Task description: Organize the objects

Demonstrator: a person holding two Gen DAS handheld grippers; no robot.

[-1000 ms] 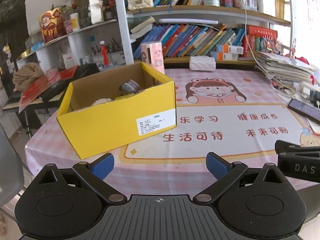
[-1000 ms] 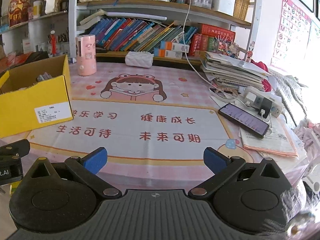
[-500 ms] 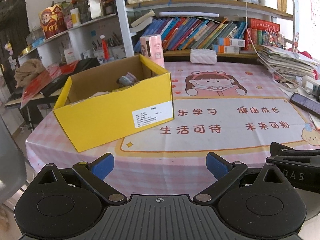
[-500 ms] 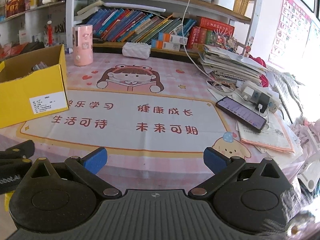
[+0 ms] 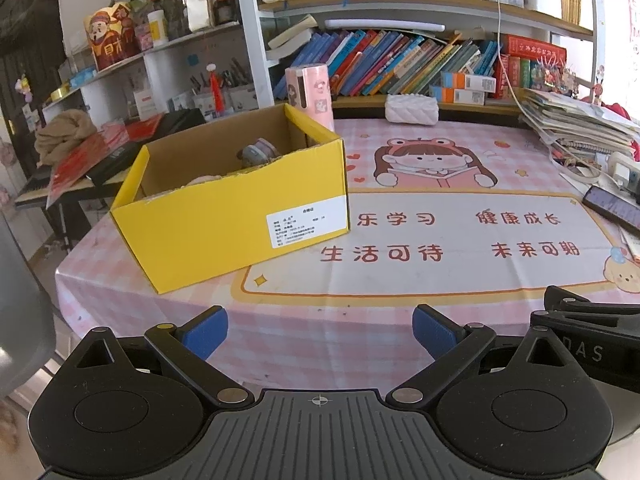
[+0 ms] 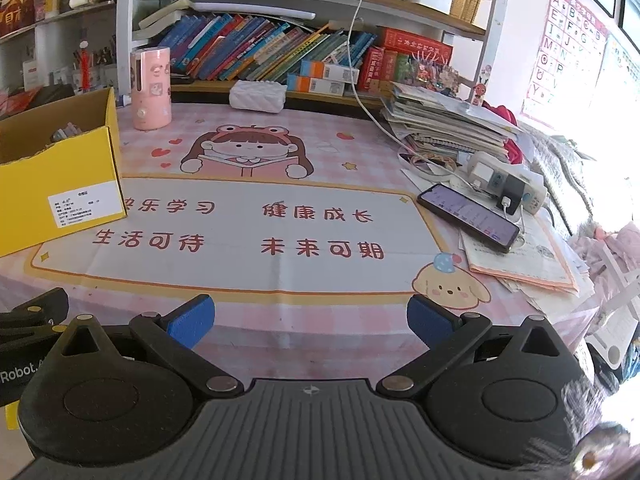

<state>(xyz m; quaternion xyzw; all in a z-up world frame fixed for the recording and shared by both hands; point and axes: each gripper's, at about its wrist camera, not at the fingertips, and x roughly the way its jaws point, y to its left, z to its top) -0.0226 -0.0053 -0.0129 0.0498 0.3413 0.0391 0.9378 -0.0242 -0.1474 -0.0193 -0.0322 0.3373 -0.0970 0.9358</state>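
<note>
left gripper [image 5: 320, 328]: jaws spread, empty, at the table's near edge | right gripper [image 6: 308, 320]: jaws spread, empty | yellow box [image 5: 240, 204] sat open on the mat's left, small items inside | you needed to pick one loose target, then approach it low and square

A packed bookshelf [image 6: 280, 52] backs the pink-clothed table [image 6: 340, 152], with bright daylight flooding in from the right

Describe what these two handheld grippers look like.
Both match: the left gripper and the right gripper have matte black ribbed bodies, round black discs either side, silver pivot pins, angled black linkages and blue fingertip pads. White lettering marks their sides.
</note>
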